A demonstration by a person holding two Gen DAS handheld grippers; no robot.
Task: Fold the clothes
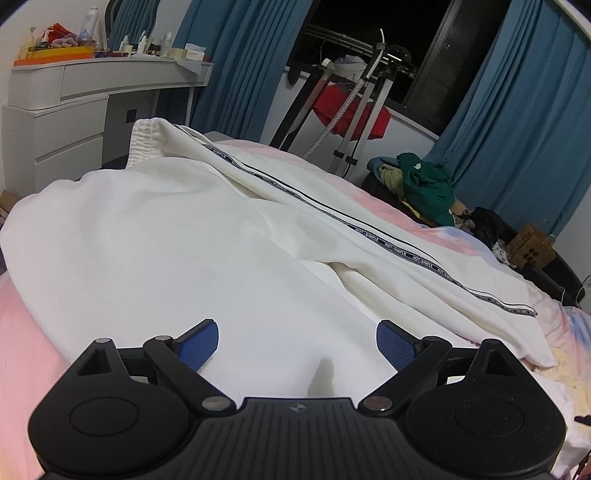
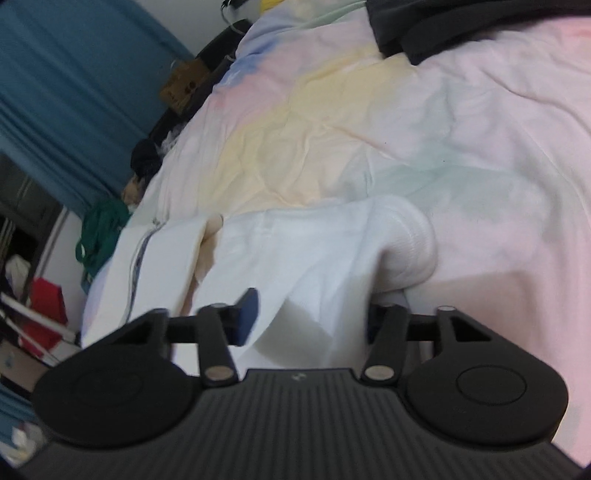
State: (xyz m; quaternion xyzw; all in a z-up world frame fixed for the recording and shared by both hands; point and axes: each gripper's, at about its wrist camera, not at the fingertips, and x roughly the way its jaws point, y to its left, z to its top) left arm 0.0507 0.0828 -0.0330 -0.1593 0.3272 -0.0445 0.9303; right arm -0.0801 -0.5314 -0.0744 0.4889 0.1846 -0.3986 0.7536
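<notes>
The left gripper has its jaws spread wide, the blue pads well apart and closed on nothing. Between and under them lies the white trousers' cloth, smooth and flat; whether the fingertips rest on it or hang just above cannot be told from this angle. Ahead of the jaws the garment stretches away across the bed, a black lettered side stripe running diagonally from far left to near right, and the ribbed elastic waistband at the far left end. Beyond that stand a white dresser crowded with bottles, teal curtains, a drying rack with a red cloth, and a green garment heap off to the right.

The right gripper has its jaws about half way apart, with a fold of the white trousers rising up between them. The left blue pad sits against the cloth's edge; the right pad is mostly hidden behind its black linkage, so a firm pinch is not plain, and the frame is blurred. Just ahead and right of the jaws the ribbed cuff bulges up in a rounded roll. Further out spreads the pastel bedcover, with a dark garment at its far edge.
</notes>
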